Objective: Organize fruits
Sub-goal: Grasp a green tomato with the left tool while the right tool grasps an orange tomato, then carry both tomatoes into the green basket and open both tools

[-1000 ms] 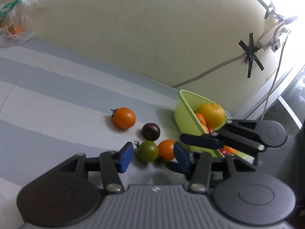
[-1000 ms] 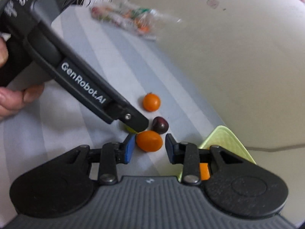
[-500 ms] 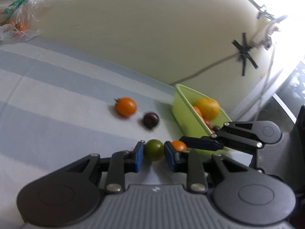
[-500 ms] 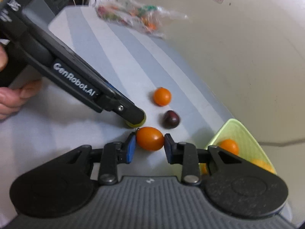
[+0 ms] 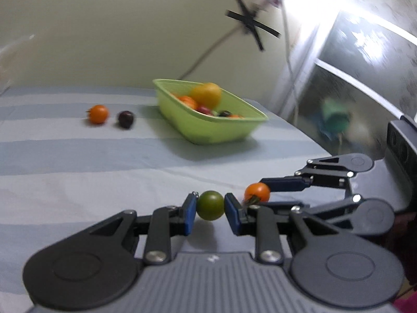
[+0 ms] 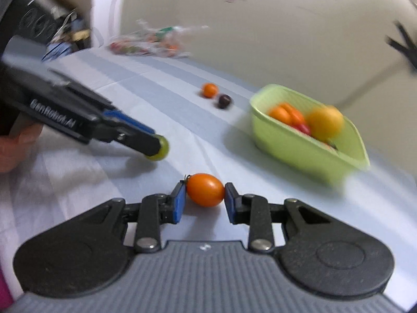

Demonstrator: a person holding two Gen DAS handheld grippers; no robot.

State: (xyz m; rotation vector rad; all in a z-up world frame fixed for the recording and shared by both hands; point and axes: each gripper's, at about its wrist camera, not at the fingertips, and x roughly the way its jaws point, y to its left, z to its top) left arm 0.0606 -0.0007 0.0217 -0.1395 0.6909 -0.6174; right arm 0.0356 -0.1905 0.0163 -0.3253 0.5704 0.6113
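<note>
My left gripper is shut on a green tomato, held just above the striped cloth. The same green tomato shows at that gripper's tip in the right wrist view. My right gripper is shut on an oval orange tomato, which also appears in the left wrist view as the orange tomato between black fingers. A lime-green basket with several fruits stands farther back. An orange tomato and a dark purple tomato lie on the cloth left of the basket.
A clear plastic bag with more fruit lies at the far end of the table by the wall. A person's hand holds the left gripper. The table edge drops off to the right of the basket.
The left gripper closed on the green tomato and the right one tightened on the orange tomato. Both pulled back from the basket with their fruit and rolled, so the table now looks level.
</note>
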